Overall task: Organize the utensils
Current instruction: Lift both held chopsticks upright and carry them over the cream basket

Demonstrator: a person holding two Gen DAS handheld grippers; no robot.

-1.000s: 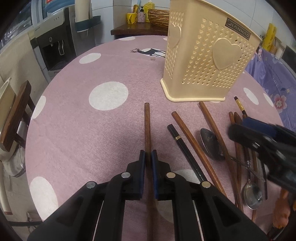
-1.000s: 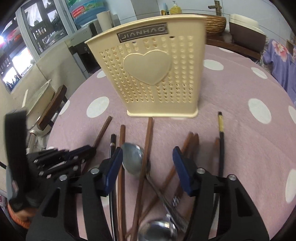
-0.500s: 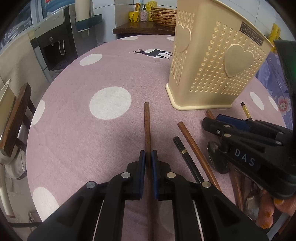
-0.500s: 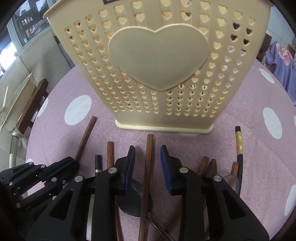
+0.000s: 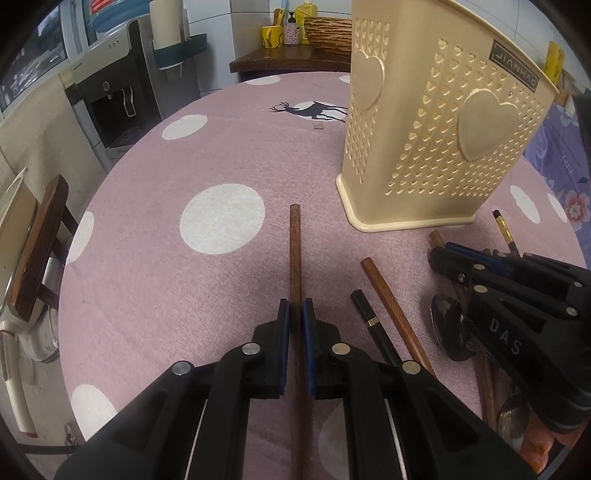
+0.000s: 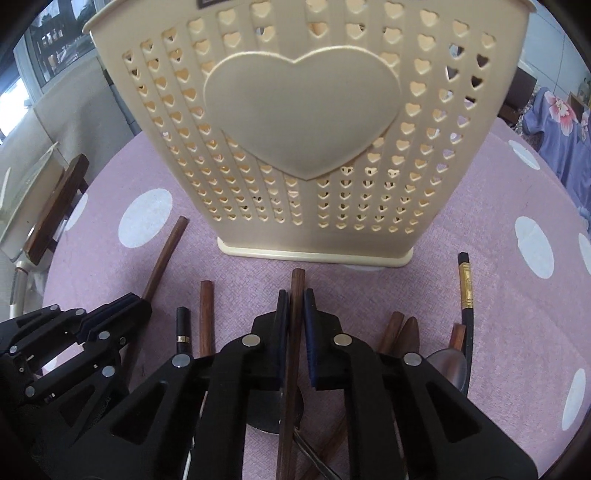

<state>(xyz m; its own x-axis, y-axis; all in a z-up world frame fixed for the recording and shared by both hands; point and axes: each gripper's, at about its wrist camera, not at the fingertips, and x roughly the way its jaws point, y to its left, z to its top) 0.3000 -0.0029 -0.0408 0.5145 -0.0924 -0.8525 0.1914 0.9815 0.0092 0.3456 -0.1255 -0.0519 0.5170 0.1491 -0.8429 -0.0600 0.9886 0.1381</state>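
A cream utensil holder [image 5: 436,122] [image 6: 306,133] with heart cut-outs stands upright on the pink dotted tablecloth [image 5: 184,177]. My left gripper [image 5: 296,308] is shut on a brown wooden chopstick [image 5: 295,251] that lies pointing away from me. My right gripper [image 6: 295,299] is shut on another brown chopstick [image 6: 296,284], its tip close to the holder's base. Beside it lie a brown chopstick [image 5: 391,306], a black chopstick with a gold band [image 5: 369,319], a second black one [image 6: 466,291] and a metal spoon [image 5: 448,328]. In the left wrist view the right gripper [image 5: 441,254] is at the right.
A wooden chair back [image 5: 40,236] stands past the table's left edge, with a water dispenser [image 5: 110,92] behind it. A side table with cups and a wicker basket [image 5: 325,31] is at the back. Purple flowered cloth [image 6: 557,125] lies to the right. More brown chopsticks [image 6: 397,328] lie under the right gripper.
The right gripper has moved forward and down toward the holder and shut its open jaws on a brown chopstick. The left gripper kept its grip and hardly moved.
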